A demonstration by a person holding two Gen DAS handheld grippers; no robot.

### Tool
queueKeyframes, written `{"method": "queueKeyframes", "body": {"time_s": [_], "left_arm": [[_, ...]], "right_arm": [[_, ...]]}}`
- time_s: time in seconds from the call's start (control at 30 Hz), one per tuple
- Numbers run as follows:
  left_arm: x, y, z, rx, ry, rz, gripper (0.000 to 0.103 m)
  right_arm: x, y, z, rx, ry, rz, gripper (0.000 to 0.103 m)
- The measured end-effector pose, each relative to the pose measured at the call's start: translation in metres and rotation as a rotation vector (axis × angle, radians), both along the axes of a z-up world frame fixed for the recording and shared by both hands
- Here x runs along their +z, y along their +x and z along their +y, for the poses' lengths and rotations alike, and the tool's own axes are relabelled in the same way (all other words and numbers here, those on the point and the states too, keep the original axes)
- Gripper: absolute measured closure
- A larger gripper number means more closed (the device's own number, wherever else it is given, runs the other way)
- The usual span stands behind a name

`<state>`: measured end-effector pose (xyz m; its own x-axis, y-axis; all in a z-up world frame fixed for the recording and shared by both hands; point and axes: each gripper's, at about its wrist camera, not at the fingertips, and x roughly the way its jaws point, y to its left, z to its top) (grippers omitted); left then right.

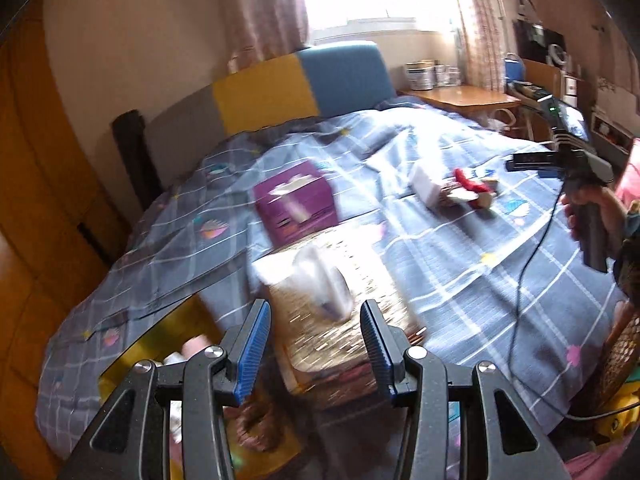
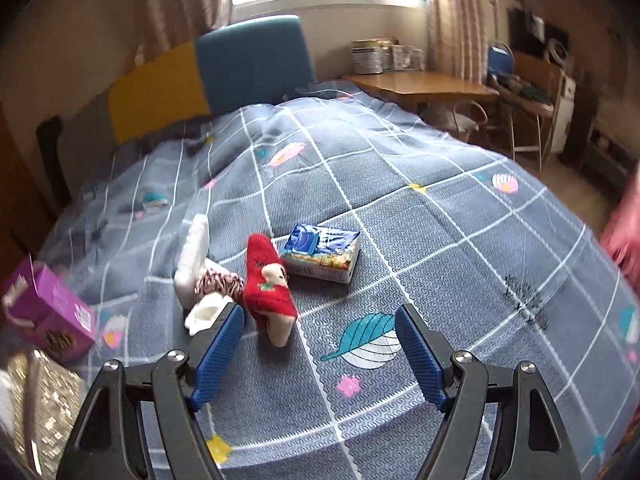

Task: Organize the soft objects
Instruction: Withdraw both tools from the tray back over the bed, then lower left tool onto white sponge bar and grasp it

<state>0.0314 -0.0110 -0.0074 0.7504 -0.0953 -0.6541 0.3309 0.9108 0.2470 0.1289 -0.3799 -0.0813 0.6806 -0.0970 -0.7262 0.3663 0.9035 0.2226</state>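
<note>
— Where do the soft things lie from your right claw (image 2: 320, 344)?

— The red sock (image 2: 267, 284) lies on the bed's grey checked quilt (image 2: 440, 216), just beyond my left blue pad and apart from it. Left of the red sock, touching it, are a white sock (image 2: 194, 258) and a striped one (image 2: 220, 282). Behind the red sock, just beside it, sits a blue tissue pack (image 2: 320, 254). The claw is released, nothing between its pads.

— And your left claw (image 1: 316, 344)?

— Also released and empty. It hangs over a gold sequinned box (image 1: 344, 304) with white plastic (image 1: 320, 280) on top. A purple box (image 1: 296, 200) stands just behind that; the red sock is well off to its right.
</note>
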Motion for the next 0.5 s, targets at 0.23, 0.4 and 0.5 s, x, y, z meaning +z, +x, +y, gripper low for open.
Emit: {"method": "queueKeyframes", "body": {"time_s": [0.23, 0.4, 0.5], "left_arm": [[0.002, 0.021, -0.051, -0.115, -0.058, 0.065, 0.056], [0.001, 0.042, -0.094, -0.172, -0.105, 0.139, 0.056], [-0.006, 0.063, -0.116, -0.19, -0.177, 0.237, 0.056]], "right_arm": [[-0.006, -0.011, -0.032, -0.15, 0.128, 0.006, 0.024], [-0.014, -0.02, -0.053, -0.233, 0.228, 0.012, 0.024], [-0.016, -0.021, -0.056, -0.24, 0.259, 0.014, 0.024]]}}
